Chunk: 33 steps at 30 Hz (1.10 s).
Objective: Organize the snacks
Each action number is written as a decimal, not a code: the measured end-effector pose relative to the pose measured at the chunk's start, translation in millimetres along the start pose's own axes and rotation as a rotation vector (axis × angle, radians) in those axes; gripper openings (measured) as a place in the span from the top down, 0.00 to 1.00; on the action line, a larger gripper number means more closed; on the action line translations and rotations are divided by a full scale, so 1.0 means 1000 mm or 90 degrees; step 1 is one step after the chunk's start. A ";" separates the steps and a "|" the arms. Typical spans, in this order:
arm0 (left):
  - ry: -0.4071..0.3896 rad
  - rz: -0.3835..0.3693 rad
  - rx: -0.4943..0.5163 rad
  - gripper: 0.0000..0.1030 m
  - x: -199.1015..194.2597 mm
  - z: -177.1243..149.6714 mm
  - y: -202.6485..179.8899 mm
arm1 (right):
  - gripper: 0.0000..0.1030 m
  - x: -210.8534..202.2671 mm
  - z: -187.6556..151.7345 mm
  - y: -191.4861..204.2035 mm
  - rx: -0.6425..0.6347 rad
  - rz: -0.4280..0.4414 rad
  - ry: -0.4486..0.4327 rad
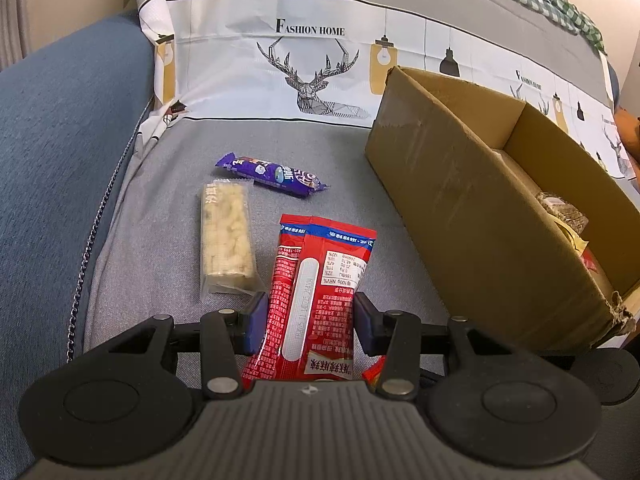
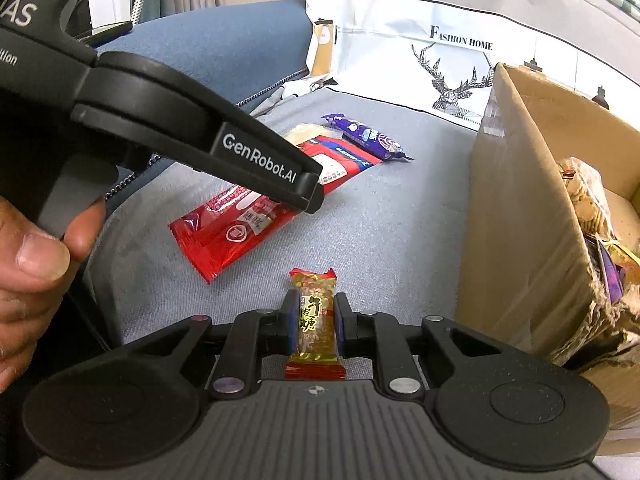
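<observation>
Pinching gold nougat candy [image 2: 317, 316] in my right tool [image 2: 316, 320], visible right view only; left tool [image 1: 307, 320] clamps red packet [image 1: 316, 292] on sofa beside cardboard box [image 1: 460, 208].

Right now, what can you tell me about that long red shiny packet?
The long red glossy foil packet lies flat on the grey cushion cover, printed with white text, a nutrition panel and a pale centre strip. Its near part sits between the left claw; whether the blue pads press it is unclear. A pale cereal bar lies alongside.
</observation>
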State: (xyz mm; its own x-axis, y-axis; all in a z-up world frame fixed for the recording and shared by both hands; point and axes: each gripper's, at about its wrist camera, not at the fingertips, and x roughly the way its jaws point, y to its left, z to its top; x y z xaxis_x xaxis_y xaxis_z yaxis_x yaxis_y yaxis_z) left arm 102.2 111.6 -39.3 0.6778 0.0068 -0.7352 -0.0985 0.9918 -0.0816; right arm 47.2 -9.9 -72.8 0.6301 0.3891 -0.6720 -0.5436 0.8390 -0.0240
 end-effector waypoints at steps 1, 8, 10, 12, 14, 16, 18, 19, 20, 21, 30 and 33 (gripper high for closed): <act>0.000 0.000 0.000 0.52 0.000 0.000 0.000 | 0.82 0.000 0.000 0.000 0.001 0.001 -0.001; 0.001 0.003 0.005 0.52 0.001 0.000 0.000 | 0.82 -0.002 0.000 0.000 -0.003 0.004 -0.002; 0.001 0.003 0.008 0.52 0.002 0.000 0.000 | 0.82 -0.002 0.000 0.000 -0.003 0.005 -0.001; 0.000 0.004 0.010 0.52 0.002 0.000 0.000 | 0.82 -0.002 0.001 0.000 -0.003 0.004 -0.001; 0.000 0.004 0.011 0.52 0.002 0.000 0.000 | 0.82 -0.002 0.000 0.000 -0.003 0.004 -0.002; 0.000 0.004 0.011 0.52 0.002 0.000 0.000 | 0.82 -0.002 0.001 0.000 -0.003 0.004 -0.001; 0.000 0.004 0.011 0.52 0.002 0.000 -0.001 | 0.82 -0.002 0.001 0.000 -0.003 0.004 -0.001; 0.000 0.004 0.011 0.52 0.002 0.000 -0.001 | 0.82 -0.002 0.001 0.000 -0.003 0.004 -0.002; 0.000 0.004 0.011 0.52 0.002 0.000 -0.001 | 0.82 -0.002 0.001 0.000 -0.003 0.004 -0.002; 0.000 0.004 0.011 0.52 0.001 0.000 -0.001 | 0.82 -0.002 0.001 0.000 -0.003 0.004 -0.002; 0.000 0.006 0.014 0.52 0.002 -0.001 -0.001 | 0.82 -0.003 0.000 0.001 -0.003 0.005 -0.004; -0.001 0.007 0.017 0.52 0.002 -0.001 -0.002 | 0.82 -0.004 0.000 0.001 -0.004 0.007 -0.004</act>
State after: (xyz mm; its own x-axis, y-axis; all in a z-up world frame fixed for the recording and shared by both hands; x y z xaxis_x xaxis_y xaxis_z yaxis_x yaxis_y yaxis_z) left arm 103.2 109.6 -41.3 0.6774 0.0183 -0.7353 -0.0863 0.9948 -0.0548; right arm 44.6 -10.7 -69.8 0.6275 0.4005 -0.6678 -0.5538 0.8324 -0.0211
